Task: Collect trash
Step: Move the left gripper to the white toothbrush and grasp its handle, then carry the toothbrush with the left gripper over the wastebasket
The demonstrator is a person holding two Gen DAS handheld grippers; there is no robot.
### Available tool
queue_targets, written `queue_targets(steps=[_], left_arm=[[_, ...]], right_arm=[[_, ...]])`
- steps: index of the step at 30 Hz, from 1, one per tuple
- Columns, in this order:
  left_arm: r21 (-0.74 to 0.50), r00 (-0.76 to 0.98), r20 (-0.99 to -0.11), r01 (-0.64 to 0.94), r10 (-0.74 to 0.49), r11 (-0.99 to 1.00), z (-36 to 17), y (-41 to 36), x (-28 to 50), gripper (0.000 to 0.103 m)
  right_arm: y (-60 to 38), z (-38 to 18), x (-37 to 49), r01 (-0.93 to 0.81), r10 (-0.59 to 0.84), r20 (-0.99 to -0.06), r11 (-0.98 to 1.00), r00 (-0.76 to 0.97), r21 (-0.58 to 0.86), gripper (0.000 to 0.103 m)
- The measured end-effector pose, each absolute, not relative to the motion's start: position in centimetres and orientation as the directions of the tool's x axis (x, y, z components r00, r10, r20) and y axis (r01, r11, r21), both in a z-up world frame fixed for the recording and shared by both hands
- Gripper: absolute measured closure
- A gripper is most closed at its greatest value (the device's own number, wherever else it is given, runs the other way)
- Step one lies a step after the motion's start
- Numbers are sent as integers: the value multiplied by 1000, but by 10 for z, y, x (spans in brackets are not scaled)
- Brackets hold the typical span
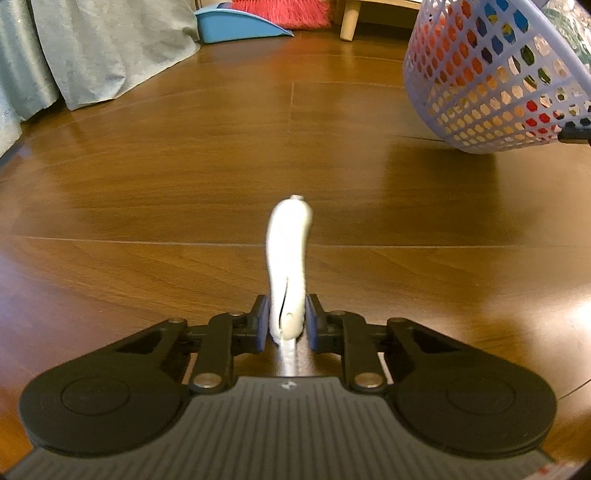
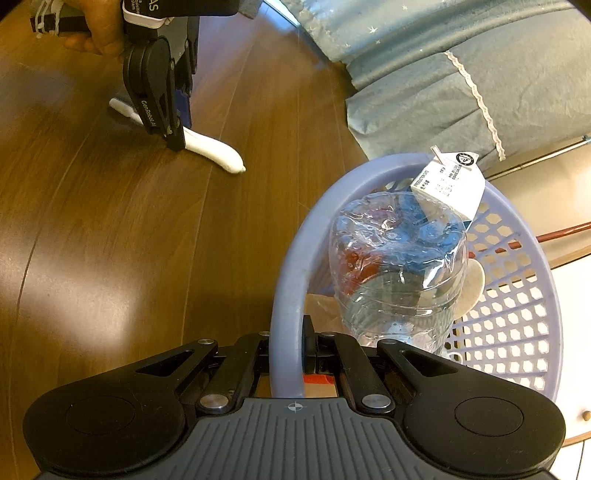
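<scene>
Smooth white plastic tube (image 1: 287,266) pinched in left tool (image 1: 286,319).

floor (image 1: 184,177): glossy brown wood planks | grey-blue curtain (image 1: 92,48) touching floor | blue dustpan (image 1: 240,27), red broom (image 1: 284,13) behind | pale furniture leg (image 1: 349,22)

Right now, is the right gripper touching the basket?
Touching. The right wrist view shows the right gripper with its fingers clamped on the basket rim.
</scene>
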State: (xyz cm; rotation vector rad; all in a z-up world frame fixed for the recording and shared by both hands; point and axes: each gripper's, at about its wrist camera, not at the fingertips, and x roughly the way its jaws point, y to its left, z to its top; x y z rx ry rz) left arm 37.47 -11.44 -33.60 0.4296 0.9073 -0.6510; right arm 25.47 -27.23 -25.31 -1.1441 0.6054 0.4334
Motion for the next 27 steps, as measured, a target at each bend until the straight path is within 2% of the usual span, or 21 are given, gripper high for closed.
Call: queue_targets(steps=[13,27], left_arm=[[40,445,-833,640,-328,767,-312,-97,361,87],[2,491,-793,594,-360,804,-249,-56,345,87]], right_arm=[[-262,-247,249,-618,45,-647,354,761,-702,103],[-231,-246,234,-662,120,-659,282,742,-695,103]])
